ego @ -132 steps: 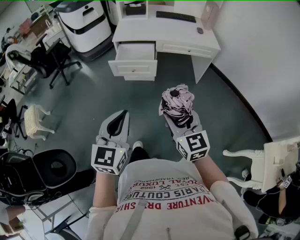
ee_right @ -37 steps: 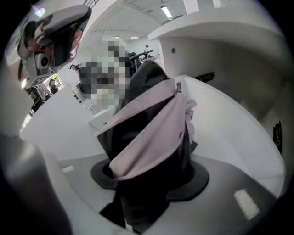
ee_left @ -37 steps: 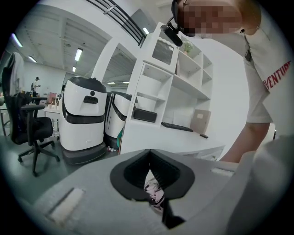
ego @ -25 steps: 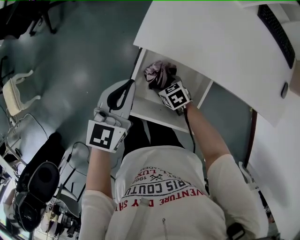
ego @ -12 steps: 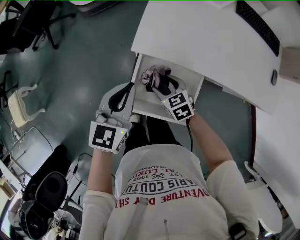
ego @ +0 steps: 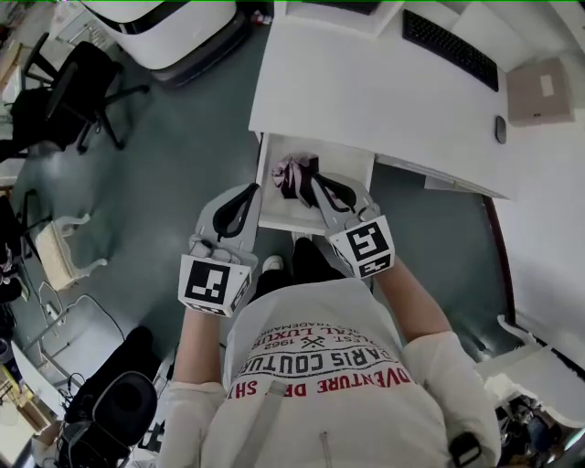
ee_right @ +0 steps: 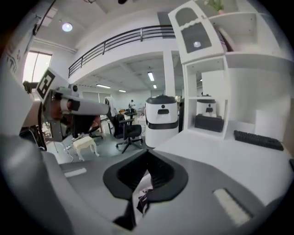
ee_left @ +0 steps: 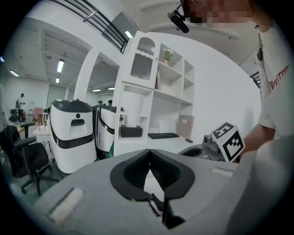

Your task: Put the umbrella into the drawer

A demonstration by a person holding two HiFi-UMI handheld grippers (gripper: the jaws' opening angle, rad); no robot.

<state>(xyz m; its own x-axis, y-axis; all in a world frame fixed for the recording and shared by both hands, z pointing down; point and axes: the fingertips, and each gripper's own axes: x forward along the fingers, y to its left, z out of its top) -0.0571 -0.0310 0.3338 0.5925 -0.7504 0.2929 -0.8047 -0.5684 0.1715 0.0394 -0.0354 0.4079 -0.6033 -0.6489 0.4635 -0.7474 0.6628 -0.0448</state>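
Note:
The folded pink-and-black umbrella [ego: 294, 175] lies inside the open white drawer [ego: 285, 216] of the desk [ego: 366, 101]. My right gripper [ego: 316, 186] hovers above the drawer's right half, lifted off the umbrella, its jaws shut with nothing between them. In the right gripper view the gripper [ee_right: 148, 153] points over the desk top, and a bit of the umbrella [ee_right: 142, 196] shows below the closed jaws. My left gripper [ego: 251, 190] is held over the drawer's left edge, shut and empty. Its tips [ee_left: 149, 153] meet in the left gripper view.
On the desk top lie a keyboard [ego: 452, 50], a mouse [ego: 500, 130] and a beige box [ego: 539, 91]. A white robot machine [ego: 164, 27] stands left of the desk. A black office chair [ego: 69, 101] and a small white stool [ego: 59, 251] stand on the grey floor.
The right gripper let go of the umbrella in the drawer, rose away from it and closed. The left gripper rose too. The umbrella stays in the drawer.

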